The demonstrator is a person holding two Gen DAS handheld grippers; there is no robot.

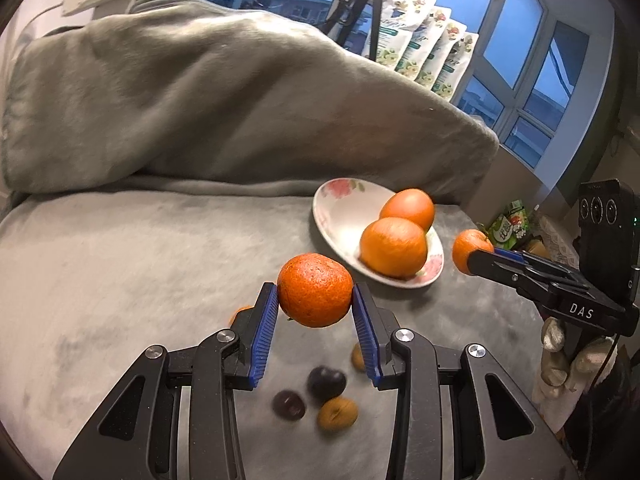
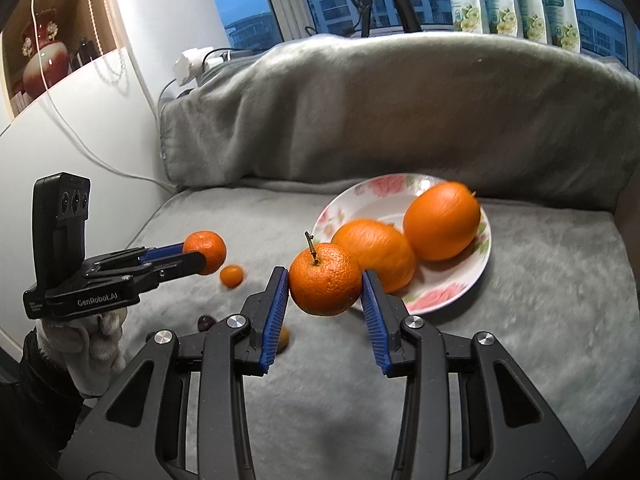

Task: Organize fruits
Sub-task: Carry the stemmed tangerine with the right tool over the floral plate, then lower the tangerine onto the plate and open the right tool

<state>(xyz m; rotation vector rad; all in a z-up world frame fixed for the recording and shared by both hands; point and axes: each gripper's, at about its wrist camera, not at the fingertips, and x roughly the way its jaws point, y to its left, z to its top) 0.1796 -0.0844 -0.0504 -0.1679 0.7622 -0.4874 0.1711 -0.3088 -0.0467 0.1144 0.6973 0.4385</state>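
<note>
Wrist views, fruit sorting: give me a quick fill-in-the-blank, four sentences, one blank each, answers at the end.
1. The flowered plate holds ____ large oranges.
2. The left gripper is shut on a ____.
3. The mandarin in the right gripper has a short ____ sticking up from its top.
4. Two dark plums lie on the grey ____ below the left gripper.

Missing words: two; mandarin; stem; blanket
</note>
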